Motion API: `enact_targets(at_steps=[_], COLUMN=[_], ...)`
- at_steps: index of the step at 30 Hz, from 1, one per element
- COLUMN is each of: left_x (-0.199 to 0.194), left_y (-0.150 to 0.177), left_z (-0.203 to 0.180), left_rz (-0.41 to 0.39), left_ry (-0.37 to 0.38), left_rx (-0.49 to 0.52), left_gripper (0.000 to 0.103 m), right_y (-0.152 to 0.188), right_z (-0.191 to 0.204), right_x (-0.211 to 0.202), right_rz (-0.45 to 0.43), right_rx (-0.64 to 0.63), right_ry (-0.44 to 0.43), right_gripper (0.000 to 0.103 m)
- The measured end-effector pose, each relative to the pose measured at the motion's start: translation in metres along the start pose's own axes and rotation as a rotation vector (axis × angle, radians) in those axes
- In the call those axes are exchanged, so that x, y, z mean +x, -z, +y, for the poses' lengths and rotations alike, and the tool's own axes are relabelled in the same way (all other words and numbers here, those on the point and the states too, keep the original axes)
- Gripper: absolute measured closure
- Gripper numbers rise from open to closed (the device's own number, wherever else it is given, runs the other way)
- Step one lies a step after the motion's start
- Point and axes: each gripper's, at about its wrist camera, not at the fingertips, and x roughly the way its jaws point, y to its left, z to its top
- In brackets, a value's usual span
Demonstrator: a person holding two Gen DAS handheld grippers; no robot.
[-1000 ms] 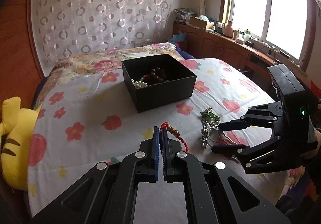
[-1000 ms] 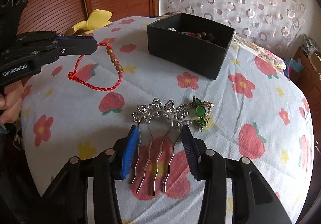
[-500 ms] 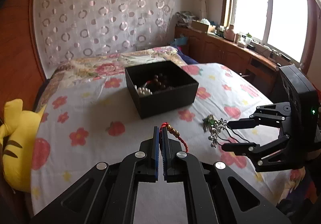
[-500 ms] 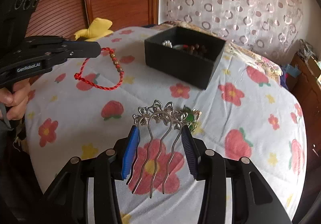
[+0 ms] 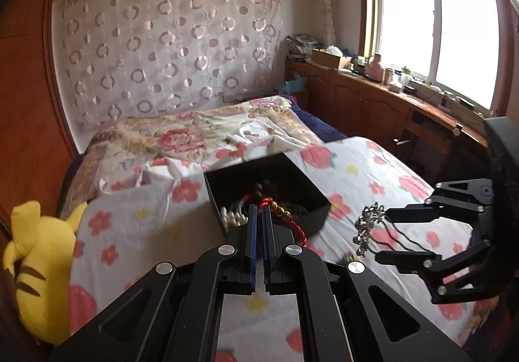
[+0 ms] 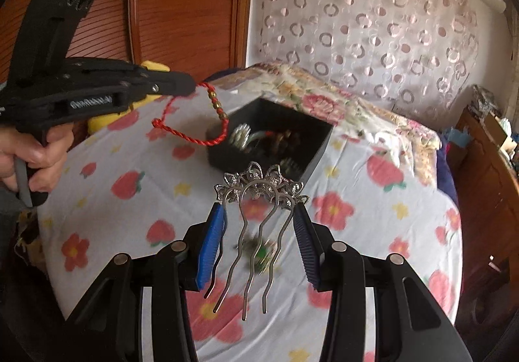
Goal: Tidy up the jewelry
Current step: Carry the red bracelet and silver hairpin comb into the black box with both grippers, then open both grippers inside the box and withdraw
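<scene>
- Red cord bracelet with gold beads hangs from the left gripper, whose jaws are pinched closed on the cord; the loop dangles above the near left corner of the black box.
- Silver hair comb sits clamped between the blue pads of the right gripper, ornate top pointing toward the box.
- The box rests on the flowered bedsheet, with beads and pearls inside.
- A green brooch lies blurred on the sheet under the comb.

A red cord bracelet with gold beads dangles above the open black box (beads inside). A silver hair comb hangs prongs-down nearby.
</scene>
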Motion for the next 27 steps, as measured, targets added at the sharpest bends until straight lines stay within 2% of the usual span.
enact_targets(at_steps=[9,15,16,18,20,25,27], left_x=[0.053,0.064,0.063,0.059,0.054,0.042,0.037], left_y=[-0.015,-0.006,-0.004,0.000,0.003,0.008,0.010], left_z=[0.013,0.024,0.026,0.028,0.031,0.039,0.042], left_rz=[0.046,0.055,0.053,0.048,0.041,0.033,0.031], left_ry=[-0.038,-0.049,-0.051,-0.057,-0.062,-0.074,-0.078], left_rx=[-0.036,-0.096,-0.101,-0.111,-0.115,-0.119,-0.122], left_gripper=[0.101,0.099,0.097,0.083,0.074,0.067,0.060], right_y=[-0.035,-0.047,-0.048,-0.052,-0.056,-0.064,-0.067], right_z=[-0.028,-0.041,-0.041,-0.042,-0.040,-0.035,-0.033], right_x=[0.025,0.057,0.062,0.071,0.082,0.100,0.107], right_rz=[-0.015,-0.014,-0.017,-0.015,-0.010,0.006,0.013], right_rx=[0.029,0.063,0.066,0.068,0.069,0.068,0.069], right_ry=[0.019,-0.018,-0.028,-0.032,-0.037,-0.038,-0.034], right_gripper=[0.056,0.056,0.056,0.056,0.056,0.056,0.055])
